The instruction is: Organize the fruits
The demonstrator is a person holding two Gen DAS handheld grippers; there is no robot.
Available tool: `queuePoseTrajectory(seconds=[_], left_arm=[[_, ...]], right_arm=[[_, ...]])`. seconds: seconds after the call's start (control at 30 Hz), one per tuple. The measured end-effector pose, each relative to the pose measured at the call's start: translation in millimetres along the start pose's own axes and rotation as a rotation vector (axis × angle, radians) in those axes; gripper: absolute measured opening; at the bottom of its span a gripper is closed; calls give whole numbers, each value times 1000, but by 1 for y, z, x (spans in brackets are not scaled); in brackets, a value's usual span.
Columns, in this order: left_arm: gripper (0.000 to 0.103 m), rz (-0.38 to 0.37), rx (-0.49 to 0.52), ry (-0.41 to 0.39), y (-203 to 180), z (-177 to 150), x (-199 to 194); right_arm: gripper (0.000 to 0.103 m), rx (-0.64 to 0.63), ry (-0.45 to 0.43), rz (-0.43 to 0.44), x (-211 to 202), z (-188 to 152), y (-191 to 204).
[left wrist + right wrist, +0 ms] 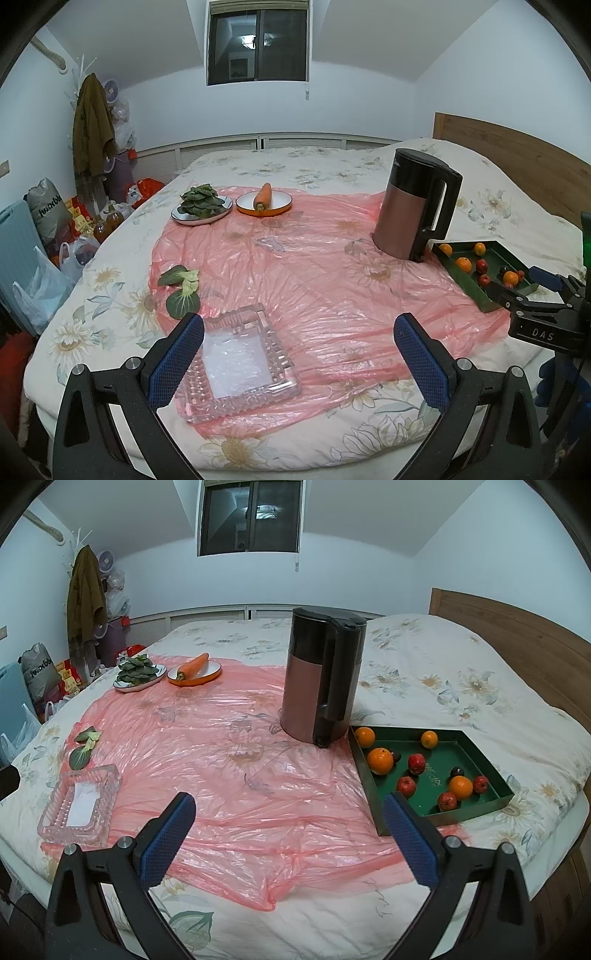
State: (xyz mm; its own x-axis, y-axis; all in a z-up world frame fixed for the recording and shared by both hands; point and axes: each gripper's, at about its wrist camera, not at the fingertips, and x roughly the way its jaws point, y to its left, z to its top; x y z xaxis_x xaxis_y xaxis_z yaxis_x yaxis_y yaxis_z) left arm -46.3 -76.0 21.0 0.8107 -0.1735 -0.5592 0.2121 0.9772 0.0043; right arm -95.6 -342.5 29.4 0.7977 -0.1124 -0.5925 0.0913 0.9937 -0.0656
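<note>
Hovered over the bed with both hand-held grippers, left (299, 354) and right (290, 832), spread wide and empty; fruits (380, 760) scattered in green tray (369, 786); best approached from above, squeezed gently.

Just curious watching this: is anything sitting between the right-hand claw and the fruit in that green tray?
Nothing visible. The right gripper is open above bare pink plastic, with the green tray just ahead to its right; the kettle stands behind the tray.

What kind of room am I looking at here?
Most likely a bedroom in a home. The work surface is a bed with a floral quilt and a wooden headboard, and a coat hangs on a rack in the corner.
</note>
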Motion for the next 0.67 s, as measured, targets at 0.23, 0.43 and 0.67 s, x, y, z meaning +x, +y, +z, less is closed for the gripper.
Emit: queuePoseTrajectory(seconds=[0.23, 0.43, 0.67], left_arm=[[101, 3, 14, -5, 0, 1, 0], [101, 18, 30, -18, -2, 2, -2], [101, 16, 34, -28, -3, 5, -6]], right_arm=[[103, -6, 4, 2, 3, -2, 2], [103, -5, 5, 4, 3, -2, 2], [103, -9, 7, 6, 6, -3, 3]])
